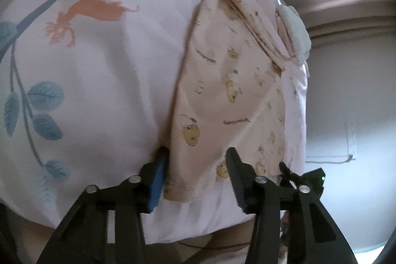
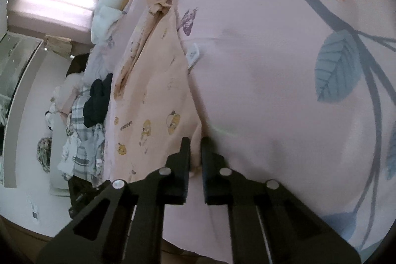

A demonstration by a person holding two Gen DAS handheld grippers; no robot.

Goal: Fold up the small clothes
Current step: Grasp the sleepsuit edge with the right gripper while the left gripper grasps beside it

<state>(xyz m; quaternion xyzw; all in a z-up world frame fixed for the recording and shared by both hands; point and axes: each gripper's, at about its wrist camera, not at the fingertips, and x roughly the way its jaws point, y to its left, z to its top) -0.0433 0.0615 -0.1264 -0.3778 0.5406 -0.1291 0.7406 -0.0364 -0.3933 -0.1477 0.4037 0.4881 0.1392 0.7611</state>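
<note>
A small peach garment (image 1: 222, 95) with little bear prints lies folded lengthwise on a pale pink bedsheet (image 1: 104, 61) printed with blue leaves and orange deer. My left gripper (image 1: 195, 155) is open, its fingers straddling the garment's near hem. In the right wrist view the same garment (image 2: 153, 100) runs away from me, and my right gripper (image 2: 195, 147) is nearly closed, pinching the garment's near edge between its fingers. The far end of the garment is bunched.
White soft toys (image 1: 297, 34) lie at the bed's far edge, also seen in the right wrist view (image 2: 111, 4). A pile of other clothes, plaid and dark pieces (image 2: 91, 110), sits left of the garment. The bed edge (image 1: 198, 236) is near me.
</note>
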